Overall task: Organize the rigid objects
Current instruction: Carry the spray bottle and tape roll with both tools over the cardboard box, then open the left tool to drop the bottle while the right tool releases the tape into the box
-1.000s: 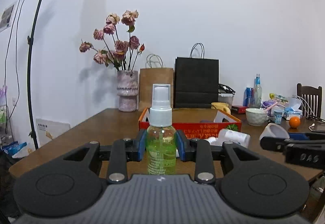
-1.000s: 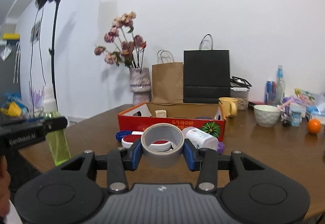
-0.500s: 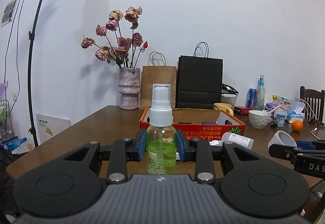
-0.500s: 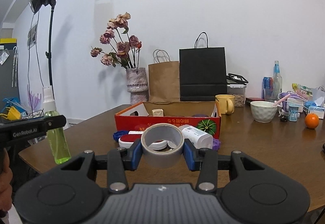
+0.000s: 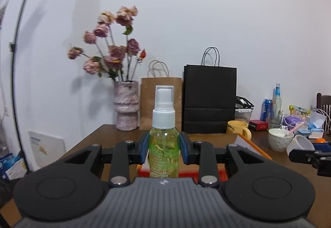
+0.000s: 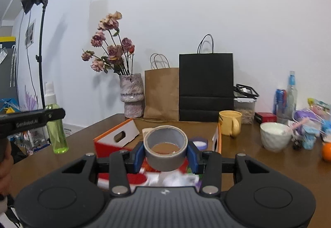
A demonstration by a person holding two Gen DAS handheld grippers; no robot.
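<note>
**Left wrist view: both tongs loaded above the red box**

Left wrist view: I see the left tongs clamped on a spray bottle. The bottle stands upright between the blue pads, its green body gripped on both sides and its white pump head rising above them. Directly below and behind the bottle lies the red box, of which only an orange-edged flap and a red strip show. At the right edge the other tool's black finger enters the frame.

Right wrist view: I see the right tongs clamped on a roll of grey tape. The roll sits with its hole facing up and slightly toward the camera, and the blue pads press its outer wall on both sides. The roll hangs over the near part of the open red box, whose white flap with a hand slot stands up at the left. Inside the box I can make out a small round tub with a purple rim; the items at the near edge are too blurred to name. At the left of this view, the left tool holds the green spray bottle above the worktop edge.

Further back on the worktop stand a vase of dried roses, a brown paper bag, a black paper bag, a yellow mug, a white bowl and an orange.
</note>
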